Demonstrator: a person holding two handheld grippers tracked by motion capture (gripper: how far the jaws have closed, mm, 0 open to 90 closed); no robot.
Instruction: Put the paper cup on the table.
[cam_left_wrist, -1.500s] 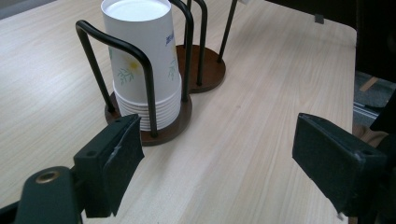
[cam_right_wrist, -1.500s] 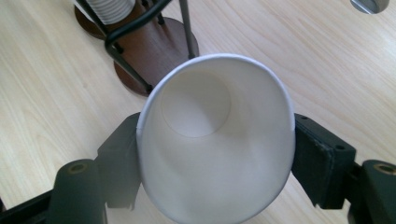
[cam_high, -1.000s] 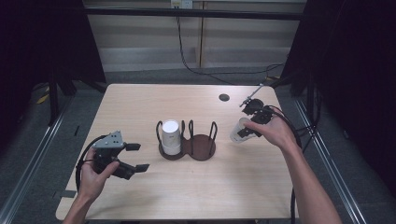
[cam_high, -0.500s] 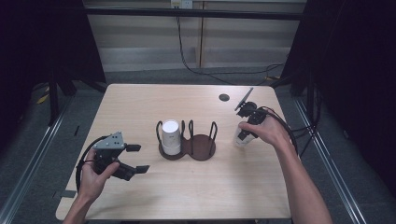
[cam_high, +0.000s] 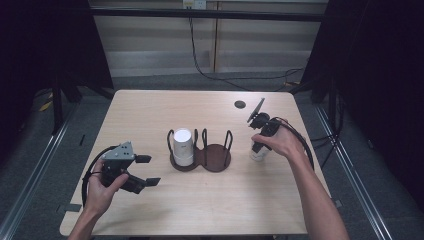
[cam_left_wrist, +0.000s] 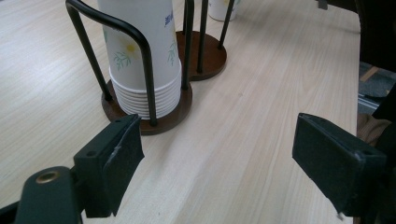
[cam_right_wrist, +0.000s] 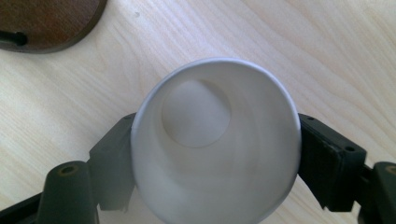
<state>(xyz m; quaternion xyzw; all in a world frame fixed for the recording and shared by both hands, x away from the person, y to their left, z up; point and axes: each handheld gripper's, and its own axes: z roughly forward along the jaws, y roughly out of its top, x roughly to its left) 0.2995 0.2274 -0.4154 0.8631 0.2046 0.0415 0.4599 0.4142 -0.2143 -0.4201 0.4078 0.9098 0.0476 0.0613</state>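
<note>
Now the paper cup (cam_high: 258, 151) stands upright on the desk (cam_high: 150, 107), right of the wooden holder (cam_high: 218, 159), w/ bare desk toward the right edge. Right hand-held gripper (cam_right_wrist: 212, 161) straddles it from above; jaws have just been opening, pads beside its wall. Left hand-held gripper (cam_high: 142, 171) open, nothing btw jaws.

The right gripper (cam_high: 259, 148) now stands lower than a second ago, carrying the paper cup (cam_high: 258, 152) down from its tilted, raised position to stand upright on the table (cam_high: 150, 110), right of the wooden cup holder (cam_high: 215, 159). Its jaws have just been opening, with the cup between them.
</note>
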